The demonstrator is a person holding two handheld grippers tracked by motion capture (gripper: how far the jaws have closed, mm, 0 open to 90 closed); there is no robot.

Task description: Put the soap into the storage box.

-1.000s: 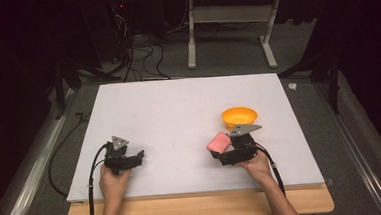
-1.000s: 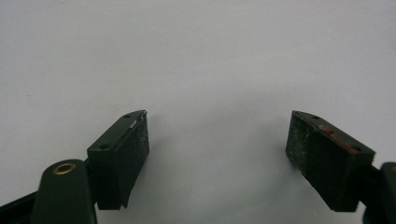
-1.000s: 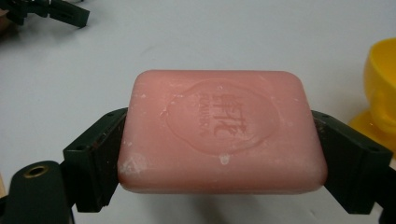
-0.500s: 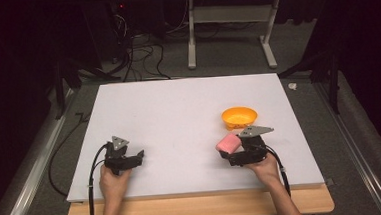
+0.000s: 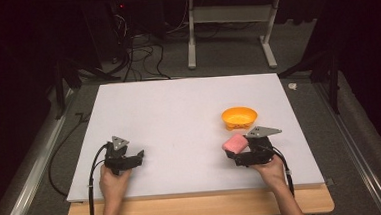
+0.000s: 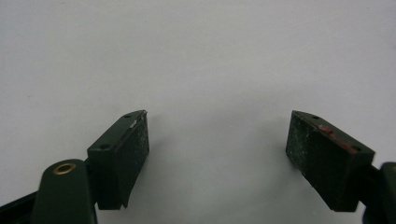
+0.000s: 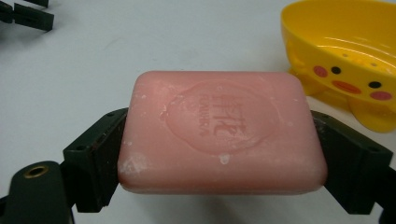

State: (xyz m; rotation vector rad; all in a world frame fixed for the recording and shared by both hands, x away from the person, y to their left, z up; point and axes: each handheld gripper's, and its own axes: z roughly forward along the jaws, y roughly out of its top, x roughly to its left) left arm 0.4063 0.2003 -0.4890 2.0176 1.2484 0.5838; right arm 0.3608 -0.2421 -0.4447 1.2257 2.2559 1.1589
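White tabletop (image 5: 179,113) | left gripper (image 5: 131,158) unmoved at near-left, jaws released and empty | right gripper (image 7: 219,154) had drawn back from yellow dish (image 5: 239,117), jaws grasping pink soap (image 5: 235,144) by its short ends, long axis spanning them | right gripper view alone showed soap's stamped emblem, dish's duck face
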